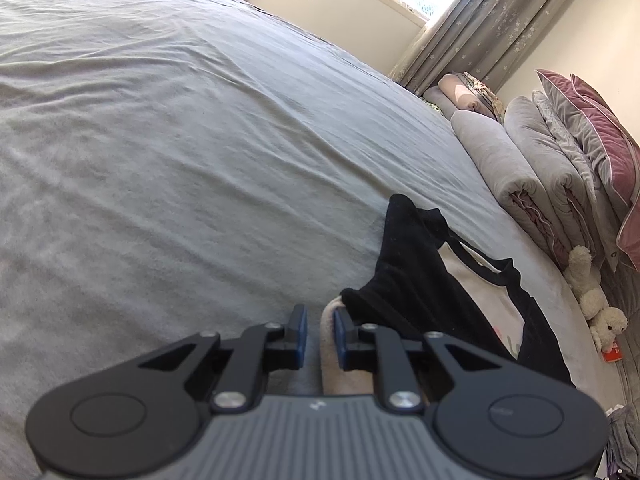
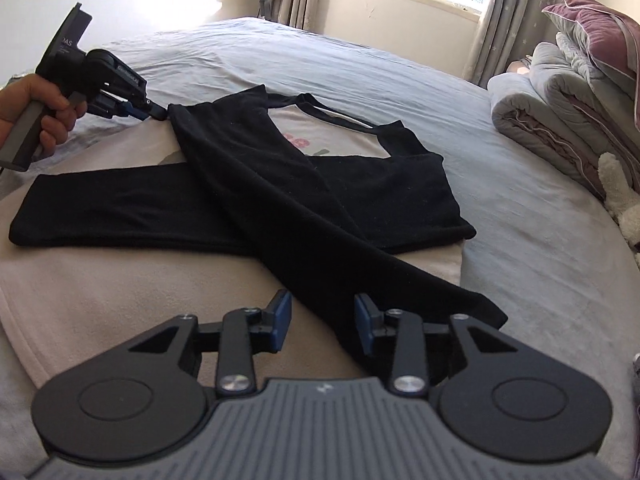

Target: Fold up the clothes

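A black long-sleeved top (image 2: 320, 196) lies on a pale pink blanket (image 2: 100, 292) spread over the grey bed (image 2: 520, 220), its sleeves crossed over the body. The left gripper (image 2: 154, 113) pinches the cuff of one sleeve. The right gripper (image 2: 323, 322) hangs spread over the other end of that sleeve, gripping nothing.

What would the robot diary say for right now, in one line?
step: mid-fold | left gripper: jaws narrow at far corner of black top, grip unclear | right gripper: jaws open over its near end | surface: bed
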### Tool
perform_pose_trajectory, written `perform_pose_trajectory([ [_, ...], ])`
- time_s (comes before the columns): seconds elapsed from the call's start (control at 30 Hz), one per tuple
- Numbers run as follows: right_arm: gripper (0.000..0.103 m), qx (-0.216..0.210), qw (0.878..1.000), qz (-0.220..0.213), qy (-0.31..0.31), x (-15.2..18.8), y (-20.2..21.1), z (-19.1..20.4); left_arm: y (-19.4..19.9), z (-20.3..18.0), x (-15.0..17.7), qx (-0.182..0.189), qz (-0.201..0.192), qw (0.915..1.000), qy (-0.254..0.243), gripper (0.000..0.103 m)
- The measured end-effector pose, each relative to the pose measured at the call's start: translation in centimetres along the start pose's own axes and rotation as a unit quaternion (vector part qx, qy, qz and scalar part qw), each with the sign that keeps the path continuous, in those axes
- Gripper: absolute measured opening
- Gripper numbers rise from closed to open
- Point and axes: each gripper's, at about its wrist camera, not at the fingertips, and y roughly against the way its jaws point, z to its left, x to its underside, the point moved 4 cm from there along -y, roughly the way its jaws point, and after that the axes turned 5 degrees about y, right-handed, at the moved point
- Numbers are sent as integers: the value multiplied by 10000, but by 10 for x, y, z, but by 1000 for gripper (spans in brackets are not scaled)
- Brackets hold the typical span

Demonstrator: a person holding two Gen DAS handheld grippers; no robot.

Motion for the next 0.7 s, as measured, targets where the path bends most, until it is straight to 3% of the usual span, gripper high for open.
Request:
perform_pose_trajectory([
  [0.03,6,73,9999,111,76,1,-4,1,0,0,0,6,3,10000,17,17],
  [0.13,4,145,9999,24,65,-1,6,1,0,1,-1,24,13,10000,70,17],
  [0.2,4,134,9995,-253,-162,-9,29,0,0,3,-1,66,27,9998,170,17],
  [0.3,4,-131,9966,-335,-747,-15,55,5,1,6,-3,91,21,9995,296,17],
  [0.4,4,-367,9957,4,-850,-11,49,23,3,11,-6,37,-28,9993,374,14],
  [0.43,4,-362,9958,154,-827,-8,40,30,4,12,-7,18,-44,9992,400,6],
  [0.5,4,-367,9952,402,-815,-3,25,41,5,15,-10,-18,-77,9989,453,2],
  [0.57,6,-248,9946,450,-903,-1,19,44,6,18,-12,-55,-109,9987,505,2],
  [0.7,19,-508,9927,331,-1041,-3,27,46,10,20,-17,-104,-183,9986,492,3],
])
